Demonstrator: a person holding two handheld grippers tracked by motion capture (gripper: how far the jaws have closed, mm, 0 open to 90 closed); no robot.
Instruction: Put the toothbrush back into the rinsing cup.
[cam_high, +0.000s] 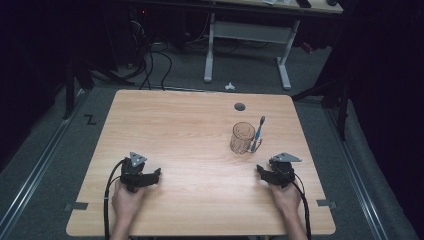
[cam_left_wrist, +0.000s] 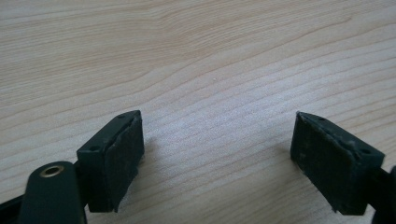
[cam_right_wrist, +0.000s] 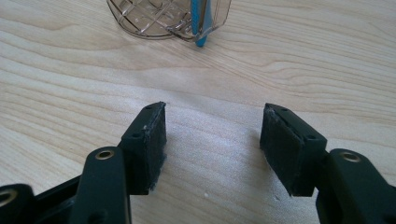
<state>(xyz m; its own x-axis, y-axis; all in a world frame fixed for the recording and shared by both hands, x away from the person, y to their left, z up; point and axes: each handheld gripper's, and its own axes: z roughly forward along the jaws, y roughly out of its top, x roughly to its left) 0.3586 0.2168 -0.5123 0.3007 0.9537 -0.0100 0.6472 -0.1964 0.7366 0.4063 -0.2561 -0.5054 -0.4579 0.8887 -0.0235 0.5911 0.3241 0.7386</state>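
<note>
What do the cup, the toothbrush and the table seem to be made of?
Cup: clear, brownish-tinted plastic or glass, glossy; the table grain shows through it, and the right gripper view shows a moulded grid pattern in its wall. Toothbrush: blue plastic by its look, standing in the cup. Table: pale wood or wood-look laminate, matte, with even grain lines.

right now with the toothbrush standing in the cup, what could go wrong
1. The toothbrush leans on the rim of the cup; a nudge might tip it out.
2. The cup is clear and looks light, so the open right gripper, close by, could knock it over.
3. The cup stands toward the right edge of the table, so it could roll off.
</note>
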